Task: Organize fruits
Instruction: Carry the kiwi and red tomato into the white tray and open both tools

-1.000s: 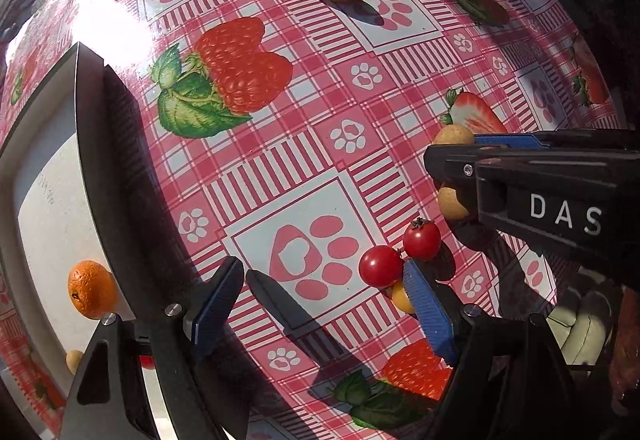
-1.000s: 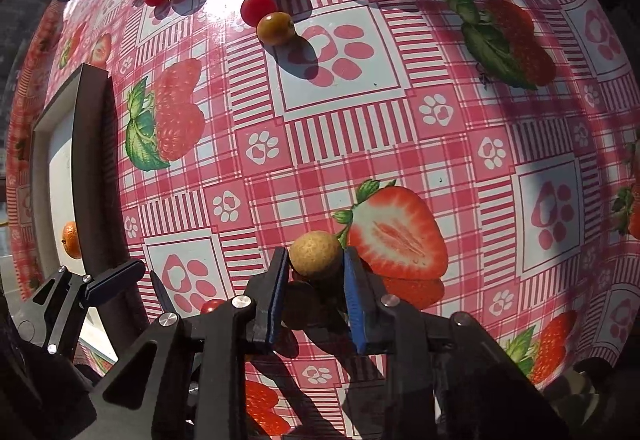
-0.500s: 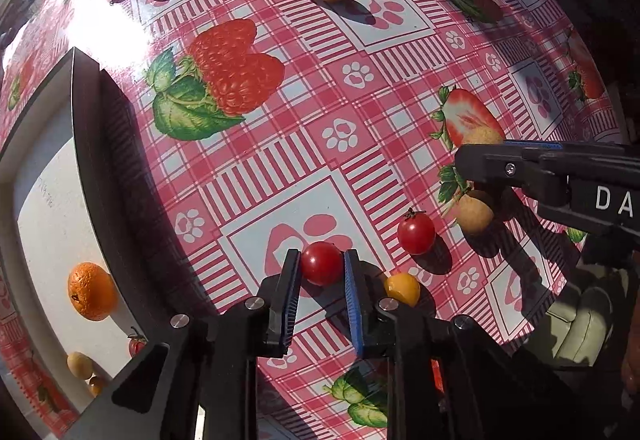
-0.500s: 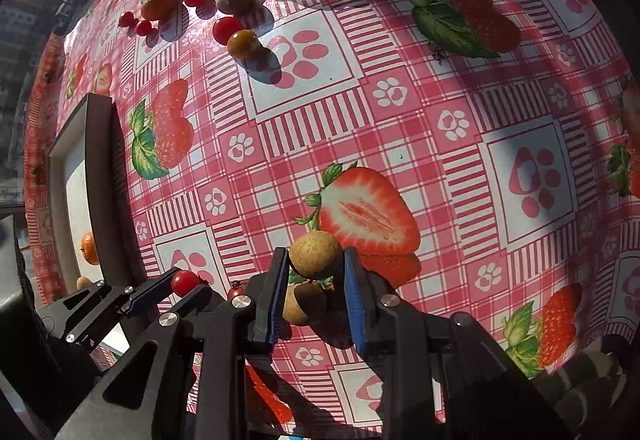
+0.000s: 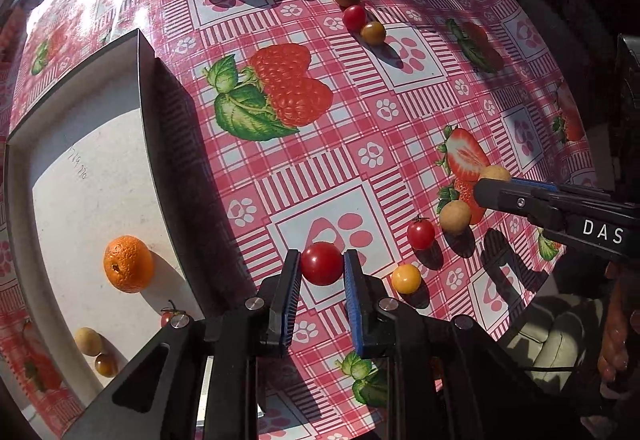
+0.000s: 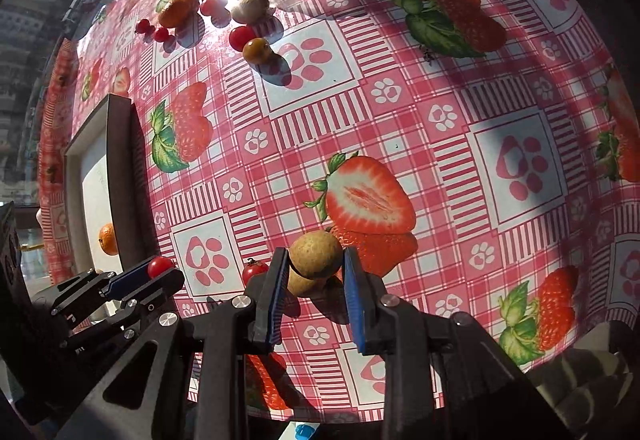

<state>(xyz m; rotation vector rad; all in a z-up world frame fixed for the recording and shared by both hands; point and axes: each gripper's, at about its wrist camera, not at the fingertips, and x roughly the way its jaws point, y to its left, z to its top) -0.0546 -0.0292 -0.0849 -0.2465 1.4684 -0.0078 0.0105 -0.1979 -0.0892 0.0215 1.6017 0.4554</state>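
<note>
Red tomato (image 5: pixel 321 263) pinched in the left gripper (image 5: pixel 321 280) — tan longan (image 6: pixel 316 254) clamped in the right gripper (image 6: pixel 316 276) — above the tablecloth (image 5: pixel 360 112).

White "DAS" lettering on right tool (image 5: pixel 496 180) body; faint handwriting on tray (image 5: pixel 80 168) floor, illegible.

Open worktop (image 5: pixel 320 144) ahead, tray blocks the left
Tray wall (image 5: pixel 176 160) stands at 10 o'clock; loose cherry tomato (image 5: pixel 421 233) and yellow fruit (image 5: pixel 406 279) sit at 2; 12 o'clock lane free.
</note>
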